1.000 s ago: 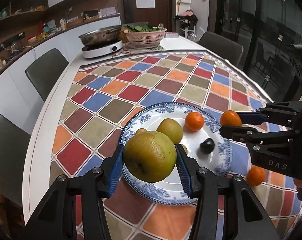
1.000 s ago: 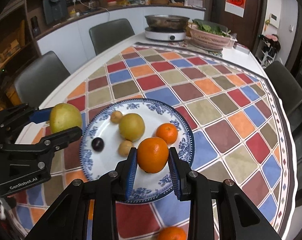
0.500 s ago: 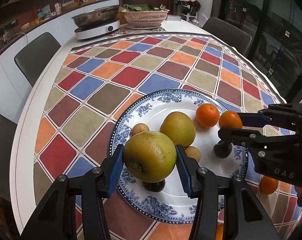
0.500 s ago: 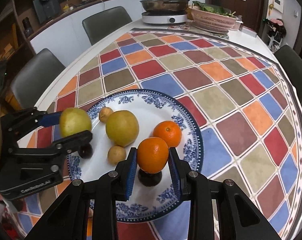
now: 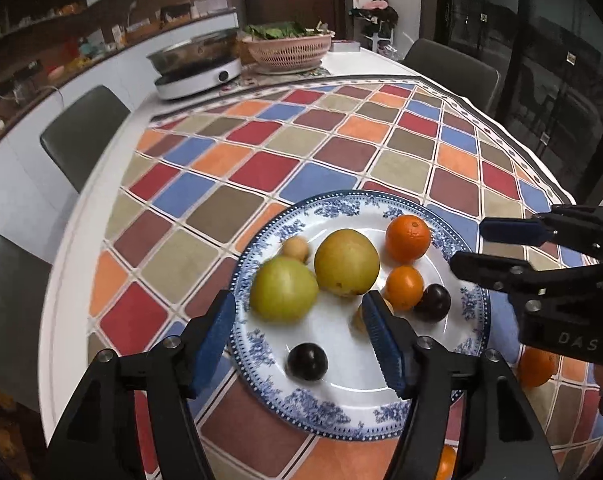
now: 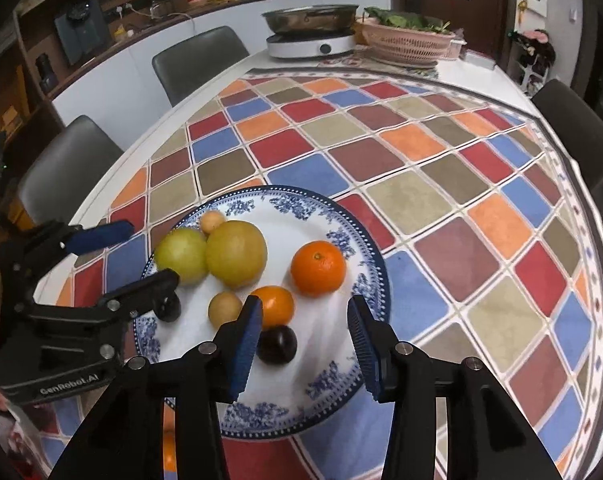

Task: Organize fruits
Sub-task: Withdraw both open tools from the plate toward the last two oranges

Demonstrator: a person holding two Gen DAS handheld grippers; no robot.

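A blue-patterned white plate (image 5: 341,412) (image 6: 285,408) holds the fruit. A green-yellow pear (image 5: 283,294) (image 6: 181,255) lies on its left side beside a larger yellow pear (image 5: 346,267) (image 6: 236,254). Two oranges (image 5: 407,238) (image 5: 404,287), two dark plums (image 5: 307,361) (image 5: 432,303) and small tan fruits (image 5: 295,249) also lie on it. My left gripper (image 5: 301,340) is open and empty just behind the green-yellow pear. My right gripper (image 6: 303,338) is open and empty above the plate's near side, behind the smaller orange (image 6: 275,306) and a plum (image 6: 277,344).
The plate sits on a checkered tablecloth (image 5: 301,148). Another orange (image 5: 535,366) lies on the cloth right of the plate. A cooker with a pan (image 5: 199,68) and a pink basket of greens (image 5: 289,50) stand at the far end. Grey chairs (image 5: 81,132) surround the table.
Both grippers have opened. The left one let go of the green-yellow pear and the right one let go of the orange; both fruits now lie on the plate.
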